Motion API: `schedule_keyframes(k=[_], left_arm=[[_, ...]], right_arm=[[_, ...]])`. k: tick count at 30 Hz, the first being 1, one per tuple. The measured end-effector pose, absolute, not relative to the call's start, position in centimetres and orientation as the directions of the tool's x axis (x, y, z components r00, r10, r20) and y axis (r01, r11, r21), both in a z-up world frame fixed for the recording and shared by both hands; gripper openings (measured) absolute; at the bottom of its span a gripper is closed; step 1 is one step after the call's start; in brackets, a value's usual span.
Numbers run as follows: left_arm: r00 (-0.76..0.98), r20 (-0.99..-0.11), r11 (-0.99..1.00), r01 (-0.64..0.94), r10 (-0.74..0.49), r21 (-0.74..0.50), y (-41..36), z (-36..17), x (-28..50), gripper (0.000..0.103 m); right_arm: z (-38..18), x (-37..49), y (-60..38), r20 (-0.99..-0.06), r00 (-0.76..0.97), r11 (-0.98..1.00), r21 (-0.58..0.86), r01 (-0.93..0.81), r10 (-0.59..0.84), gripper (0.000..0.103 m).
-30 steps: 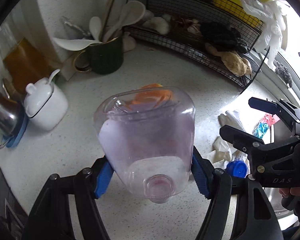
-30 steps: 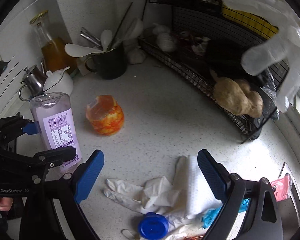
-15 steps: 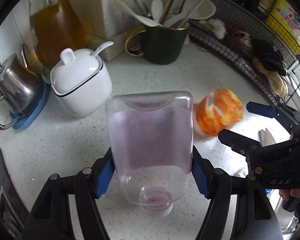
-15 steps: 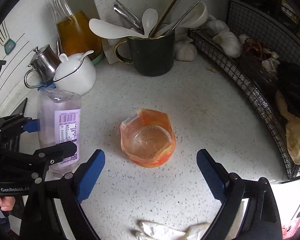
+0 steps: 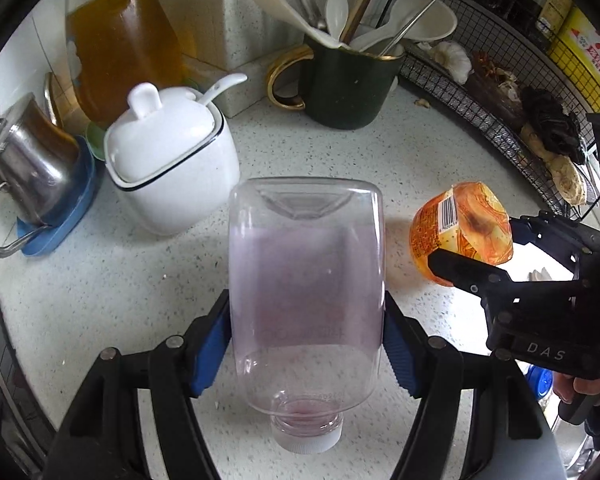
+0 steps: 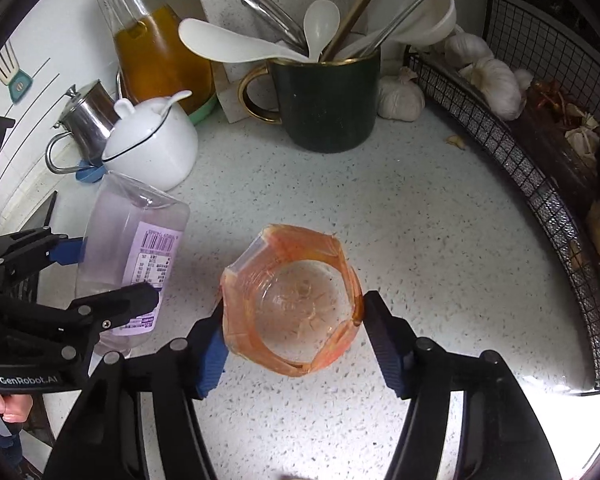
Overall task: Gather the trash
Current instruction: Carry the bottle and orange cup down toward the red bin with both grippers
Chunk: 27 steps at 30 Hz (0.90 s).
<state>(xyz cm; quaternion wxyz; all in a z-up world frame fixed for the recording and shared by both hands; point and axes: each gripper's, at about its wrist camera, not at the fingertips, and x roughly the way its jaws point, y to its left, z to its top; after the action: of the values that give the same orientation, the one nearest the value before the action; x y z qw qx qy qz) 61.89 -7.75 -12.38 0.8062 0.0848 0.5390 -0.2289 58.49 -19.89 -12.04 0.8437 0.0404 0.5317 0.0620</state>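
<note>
A clear plastic bottle (image 5: pixel 304 280) with a purple label hangs cap-down over the speckled counter, and my left gripper (image 5: pixel 306 312) is shut on its sides. The right wrist view shows the same bottle (image 6: pixel 136 248) and left gripper (image 6: pixel 104 276) at the left. A crumpled orange plastic cup (image 6: pixel 292 296) stands on the counter between the jaws of my right gripper (image 6: pixel 292 312). Those jaws are closing, and both blue pads touch the cup's walls. From the left wrist view, the orange cup (image 5: pixel 452 224) sits at the right inside the right gripper (image 5: pixel 482 244).
A white lidded pot (image 5: pixel 172 168), a steel jug (image 5: pixel 28 176) and an oil bottle (image 5: pixel 120 36) crowd the back left. A dark green mug (image 6: pixel 332 100) of utensils stands behind the cup. A black wire rack (image 6: pixel 540 168) with garlic curves along the right. A blue cap (image 5: pixel 538 378) lies near a hand (image 5: pixel 596 384).
My right gripper left the white gloves and blue cap, came down over the orange cup and narrowed its jaws onto it. The left gripper carried the bottle toward the pots, then held still.
</note>
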Motion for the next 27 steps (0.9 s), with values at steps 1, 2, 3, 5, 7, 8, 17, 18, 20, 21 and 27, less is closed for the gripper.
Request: schedule_keyframes(k=[1, 2, 3, 5, 7, 8, 17, 18, 20, 21, 27], left_arm=[[0.325, -0.905, 0.882, 0.46, -0.275, -0.102, -7.7, -12.0, 61.4, 0.067], [0.333, -0.902, 0.881, 0.463, -0.274, -0.096, -7.7, -11.6, 60.8, 0.067], [0.338, -0.9, 0.88, 0.466, -0.275, -0.093, -7.8, -11.1, 60.2, 0.067], [0.349, -0.895, 0.878, 0.469, -0.279, -0.091, -7.8, -10.2, 58.9, 0.067], [0.359, -0.891, 0.879, 0.469, -0.279, -0.087, -7.9, -9.4, 57.5, 0.067], [0.364, -0.889, 0.88, 0.468, -0.279, -0.084, -7.8, -9.0, 56.7, 0.067], [0.41, -0.874, 0.902, 0.425, -0.26, -0.069, -6.9, -6.2, 48.7, 0.067], [0.413, -0.874, 0.906, 0.417, -0.256, -0.069, -6.7, -6.1, 47.6, 0.067], [0.416, -0.875, 0.912, 0.405, -0.248, -0.066, -6.4, -6.2, 45.8, 0.067], [0.419, -0.875, 0.916, 0.396, -0.242, -0.064, -6.2, -6.2, 44.8, 0.067], [0.419, -0.879, 0.931, 0.357, -0.228, -0.071, -4.1, -6.6, 39.0, 0.067]], right_arm=[[-11.7, 58.0, -19.9, -0.891, 0.428, 0.989, 0.137, -0.061, 0.15, 0.06], [-11.3, 57.6, -19.9, -0.889, 0.431, 0.988, 0.14, -0.061, 0.153, 0.06], [-10.9, 57.0, -19.8, -0.887, 0.435, 0.988, 0.142, -0.063, 0.156, 0.06], [-10.2, 55.8, -19.9, -0.881, 0.445, 0.987, 0.149, -0.069, 0.164, 0.06], [-9.3, 54.6, -19.8, -0.876, 0.454, 0.986, 0.147, -0.075, 0.165, 0.06], [-8.9, 53.8, -19.8, -0.873, 0.458, 0.986, 0.147, -0.078, 0.167, 0.06], [-6.5, 47.2, -18.3, -0.854, 0.477, 0.977, 0.165, -0.134, 0.209, 0.06], [-6.2, 46.2, -18.2, -0.852, 0.479, 0.976, 0.163, -0.143, 0.212, 0.06], [-5.8, 44.6, -17.8, -0.853, 0.474, 0.974, 0.161, -0.159, 0.218, 0.06], [-5.8, 44.0, -17.6, -0.853, 0.472, 0.973, 0.162, -0.167, 0.223, 0.06], [-6.0, 39.5, -15.5, -0.861, 0.45, 0.964, 0.155, -0.214, 0.238, 0.06]])
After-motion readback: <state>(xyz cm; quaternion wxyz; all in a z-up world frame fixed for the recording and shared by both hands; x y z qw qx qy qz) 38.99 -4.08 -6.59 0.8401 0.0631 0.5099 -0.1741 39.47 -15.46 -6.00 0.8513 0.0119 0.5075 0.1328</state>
